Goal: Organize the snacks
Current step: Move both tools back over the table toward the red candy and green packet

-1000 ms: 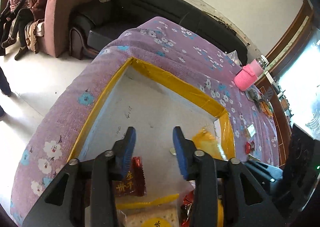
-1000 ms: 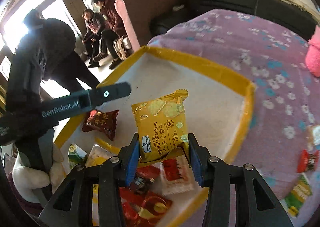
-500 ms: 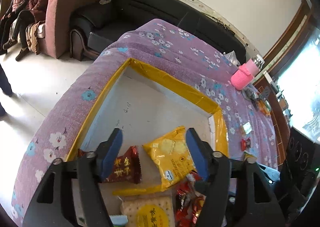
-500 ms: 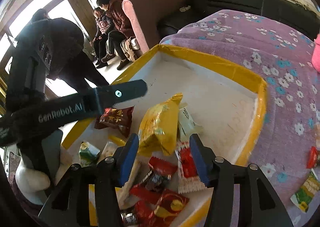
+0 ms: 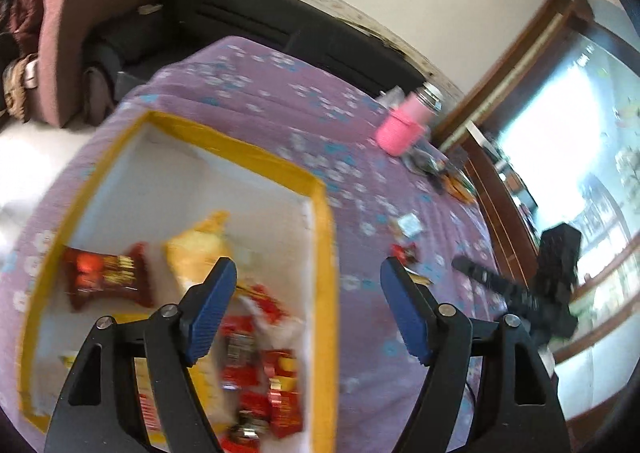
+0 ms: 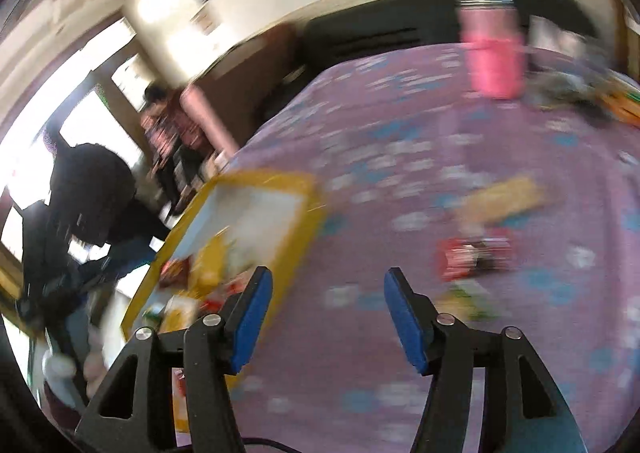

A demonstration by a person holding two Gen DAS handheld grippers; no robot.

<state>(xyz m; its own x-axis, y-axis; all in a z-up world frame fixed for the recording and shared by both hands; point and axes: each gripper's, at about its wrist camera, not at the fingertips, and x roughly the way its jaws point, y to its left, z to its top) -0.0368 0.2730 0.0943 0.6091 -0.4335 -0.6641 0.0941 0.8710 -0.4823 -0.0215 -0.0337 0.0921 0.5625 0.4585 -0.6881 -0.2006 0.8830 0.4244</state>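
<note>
Pink bottle (image 5: pixel 405 124) & loose red packet (image 6: pixel 474 258) beyond yellow-rimmed tray (image 5: pixel 322 237).

We are looking for words, but we are not finding any we can read. The gold marks on the dark red snack pack (image 5: pixel 106 277) are too blurry.
</note>
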